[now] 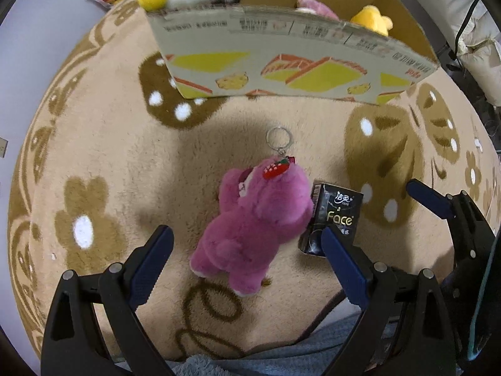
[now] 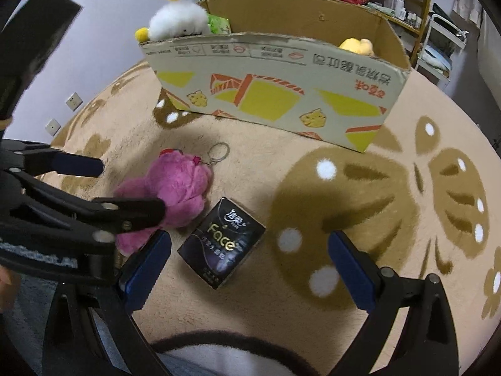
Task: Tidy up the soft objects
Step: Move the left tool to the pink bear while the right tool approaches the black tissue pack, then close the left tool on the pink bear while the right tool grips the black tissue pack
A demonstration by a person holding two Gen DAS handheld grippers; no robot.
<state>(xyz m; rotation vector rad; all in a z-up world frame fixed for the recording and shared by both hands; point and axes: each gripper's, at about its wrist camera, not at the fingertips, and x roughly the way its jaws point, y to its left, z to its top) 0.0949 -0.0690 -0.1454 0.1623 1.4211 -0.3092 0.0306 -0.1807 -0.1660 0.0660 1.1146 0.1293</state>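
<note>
A purple plush bear (image 1: 250,219) with a keyring lies on the rug. My left gripper (image 1: 249,263) is open, one finger on each side of the bear's lower body, apart from it. A black tissue pack (image 1: 338,216) lies against the bear's right side. In the right wrist view the tissue pack (image 2: 222,241) lies just ahead of my open right gripper (image 2: 249,269), which holds nothing. The bear (image 2: 175,191) is to its left, between the left gripper's fingers (image 2: 137,210). The cardboard box (image 2: 275,94) behind holds a white plush (image 2: 178,23) and a yellow plush (image 2: 357,45).
A beige rug (image 2: 313,163) with brown flower patterns covers the floor. The box (image 1: 281,62) also holds a pink plush (image 1: 316,6). Shelves with bottles (image 2: 404,6) stand at the back right. A grey trouser leg (image 1: 281,357) shows at the bottom edge.
</note>
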